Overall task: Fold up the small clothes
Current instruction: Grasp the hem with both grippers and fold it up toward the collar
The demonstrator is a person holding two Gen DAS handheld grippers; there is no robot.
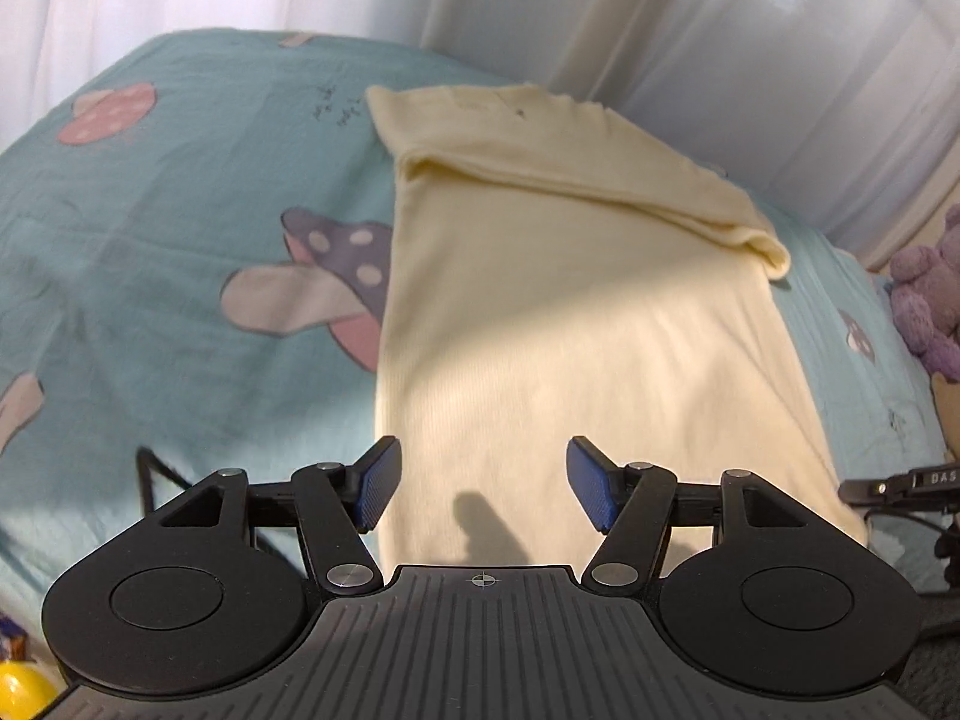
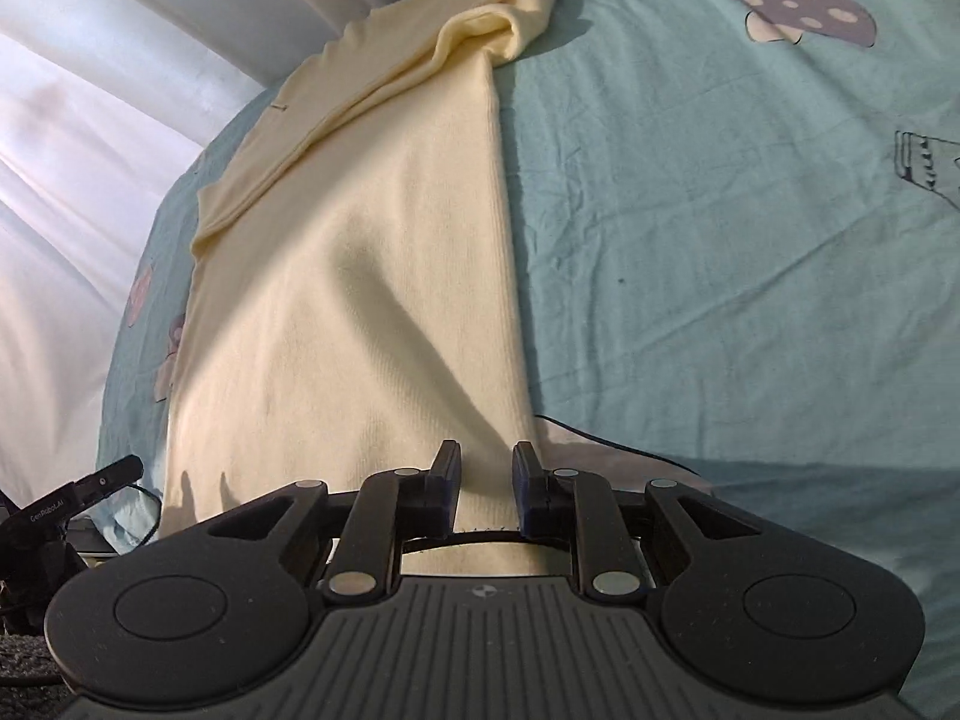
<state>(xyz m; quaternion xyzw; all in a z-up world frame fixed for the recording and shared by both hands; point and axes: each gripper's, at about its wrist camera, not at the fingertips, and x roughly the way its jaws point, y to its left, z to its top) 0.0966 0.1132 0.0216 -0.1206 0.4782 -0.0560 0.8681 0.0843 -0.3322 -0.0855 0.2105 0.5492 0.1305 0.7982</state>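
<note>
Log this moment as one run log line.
garment: cream top, partly folded, on teal sheet | left gripper: open, empty | right gripper: open over hem

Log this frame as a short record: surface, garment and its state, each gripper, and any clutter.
surface: teal bedsheet with a mushroom print
garment: cream top, laid flat in a long strip, sleeve folded across its far end
left gripper: open, above the near end of the garment, nothing between the pads
right gripper: jaws narrowly apart over the garment's near right edge; grip not clear
clutter: purple plush toy at the bed's right edge
</note>
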